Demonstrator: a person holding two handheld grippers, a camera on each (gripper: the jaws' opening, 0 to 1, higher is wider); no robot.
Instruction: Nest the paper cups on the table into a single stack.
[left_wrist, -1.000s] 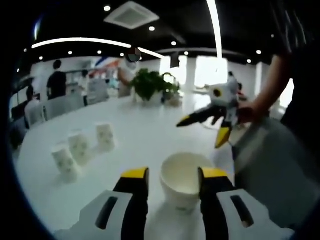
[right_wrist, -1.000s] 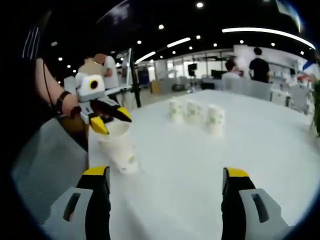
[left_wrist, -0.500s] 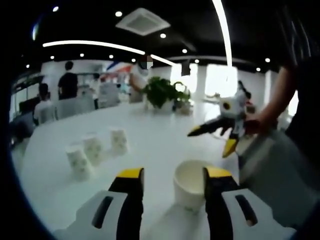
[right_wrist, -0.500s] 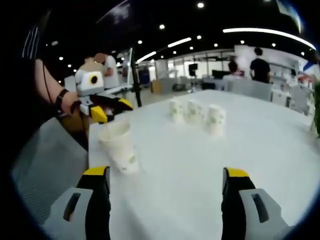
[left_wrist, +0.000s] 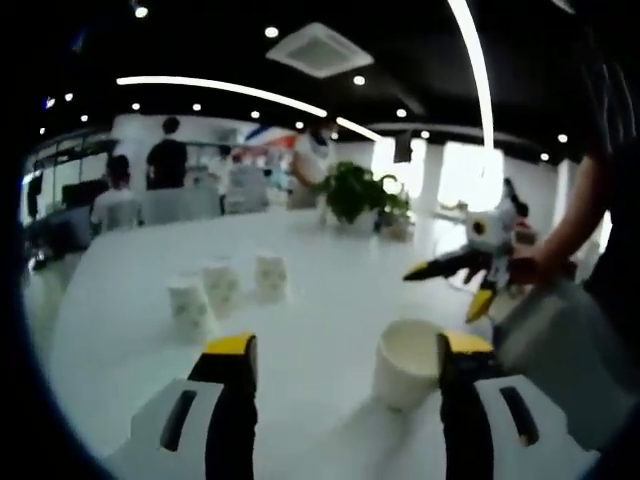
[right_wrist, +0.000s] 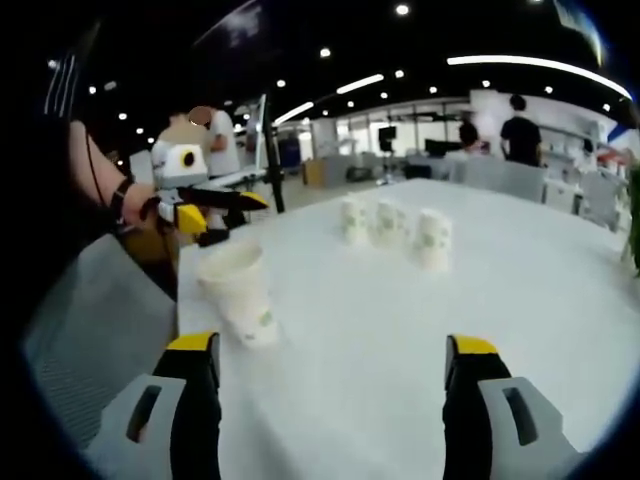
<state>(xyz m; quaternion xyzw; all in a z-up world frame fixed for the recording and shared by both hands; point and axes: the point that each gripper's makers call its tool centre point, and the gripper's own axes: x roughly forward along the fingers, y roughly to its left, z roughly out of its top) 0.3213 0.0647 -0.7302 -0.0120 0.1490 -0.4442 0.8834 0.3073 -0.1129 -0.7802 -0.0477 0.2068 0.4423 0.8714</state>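
A white paper cup (left_wrist: 408, 362) stands mouth up on the white table (left_wrist: 320, 300), just ahead of my left gripper (left_wrist: 348, 350) and close to its right jaw. That gripper is open and holds nothing. Three more white cups with green print (left_wrist: 220, 288) stand in a row further off to the left. In the right gripper view the lone cup (right_wrist: 238, 295) sits at the near left, the row of cups (right_wrist: 388, 222) stands mid-table, and the left gripper (right_wrist: 218, 208) hovers behind the lone cup, apart from it. My right gripper (right_wrist: 332, 345) is open and empty; it also hangs open (left_wrist: 450, 285) over the table's right side.
The table edge (right_wrist: 185, 300) runs just beside the lone cup, with a grey surface (right_wrist: 100, 310) beyond it. A potted plant (left_wrist: 355, 190) stands at the far end of the table. People stand and sit in the background.
My left gripper's jaws have spread wider and pulled back and up from the lone cup, which stays on the table. The right gripper has not moved.
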